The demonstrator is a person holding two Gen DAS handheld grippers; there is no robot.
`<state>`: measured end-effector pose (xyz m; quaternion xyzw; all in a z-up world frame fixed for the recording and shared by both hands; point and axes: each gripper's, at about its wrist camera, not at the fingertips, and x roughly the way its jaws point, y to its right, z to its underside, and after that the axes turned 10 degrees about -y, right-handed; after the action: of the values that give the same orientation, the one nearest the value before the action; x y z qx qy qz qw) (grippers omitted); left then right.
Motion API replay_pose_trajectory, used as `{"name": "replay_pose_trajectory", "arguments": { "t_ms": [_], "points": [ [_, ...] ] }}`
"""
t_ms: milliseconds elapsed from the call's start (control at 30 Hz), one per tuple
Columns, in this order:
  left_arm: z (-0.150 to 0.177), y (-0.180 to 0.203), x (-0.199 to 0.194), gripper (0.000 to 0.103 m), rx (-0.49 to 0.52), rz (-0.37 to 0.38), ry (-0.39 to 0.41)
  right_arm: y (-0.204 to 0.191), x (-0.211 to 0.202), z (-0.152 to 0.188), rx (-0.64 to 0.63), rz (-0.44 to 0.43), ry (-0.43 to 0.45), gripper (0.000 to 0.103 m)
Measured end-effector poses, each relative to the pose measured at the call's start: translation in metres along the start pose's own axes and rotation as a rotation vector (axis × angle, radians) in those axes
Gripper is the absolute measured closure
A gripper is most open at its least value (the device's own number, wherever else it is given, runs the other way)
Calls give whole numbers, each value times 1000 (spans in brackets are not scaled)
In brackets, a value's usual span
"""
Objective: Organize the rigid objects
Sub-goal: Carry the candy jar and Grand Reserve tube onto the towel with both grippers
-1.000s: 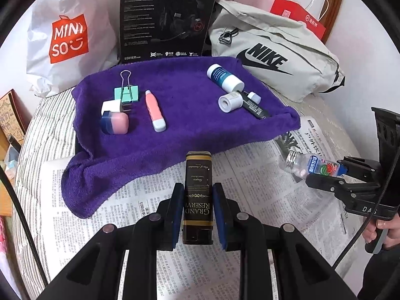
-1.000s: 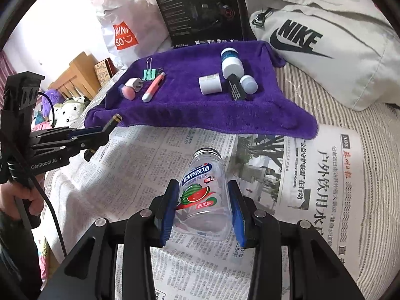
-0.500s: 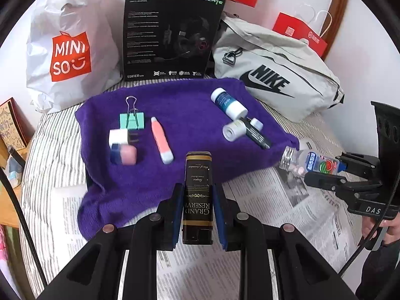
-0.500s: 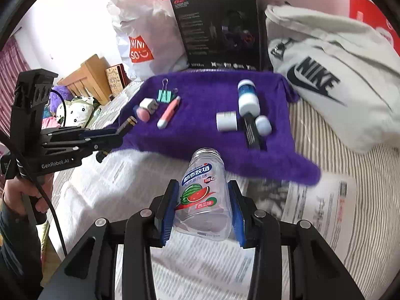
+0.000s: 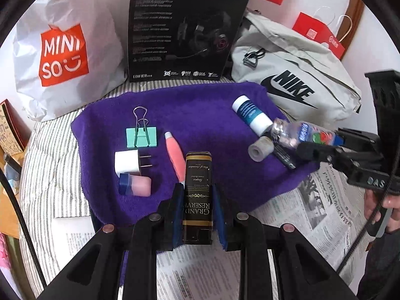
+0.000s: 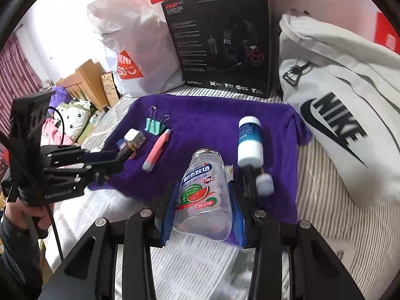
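My left gripper (image 5: 198,200) is shut on a black and gold box (image 5: 198,190) and holds it over the near edge of the purple towel (image 5: 200,115). My right gripper (image 6: 203,195) is shut on a clear plastic bottle (image 6: 203,190) with a watermelon label, over the towel's near right part; it also shows in the left wrist view (image 5: 300,135). On the towel lie a green binder clip (image 5: 141,136), a white plug (image 5: 127,161), a pink and blue eraser (image 5: 136,185), a pink pen-like tool (image 5: 175,157), a blue and white bottle (image 5: 251,117), a white roll (image 5: 260,148) and a black stick (image 5: 283,156).
Newspaper (image 5: 312,212) covers the striped bed in front of the towel. Behind the towel stand a Miniso bag (image 5: 62,55), a black headset box (image 5: 185,30) and a grey Nike bag (image 5: 295,82). Wooden furniture (image 6: 82,80) is at the left.
Both grippers have moved forward from above the newspaper to above the towel's near edge, each still holding its object. The things on the towel have not moved.
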<state>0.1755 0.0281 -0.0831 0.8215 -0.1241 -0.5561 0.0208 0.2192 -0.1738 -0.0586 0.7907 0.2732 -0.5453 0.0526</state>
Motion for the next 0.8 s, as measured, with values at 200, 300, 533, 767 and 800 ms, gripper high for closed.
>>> {"name": "replay_pose_trajectory", "arguments": {
  "t_ms": [200,300,533,767,800],
  "points": [
    [-9,-7,16,80,-1,-3,-22,9,30,-32,9,9,-21,64],
    [-10,-12,20,80,-10,11,-27,9,45,-44,1,32,-35,64],
    [-15,-18,30,80,-25,10,-38,14,74,-59,-5,43,-59,64],
    [-16,-22,33,80,-44,13,-46,15,85,-67,-30,38,-54,64],
    [-16,-22,34,80,-45,12,-47,15,87,-69,-34,35,-55,64]
  ]
}}
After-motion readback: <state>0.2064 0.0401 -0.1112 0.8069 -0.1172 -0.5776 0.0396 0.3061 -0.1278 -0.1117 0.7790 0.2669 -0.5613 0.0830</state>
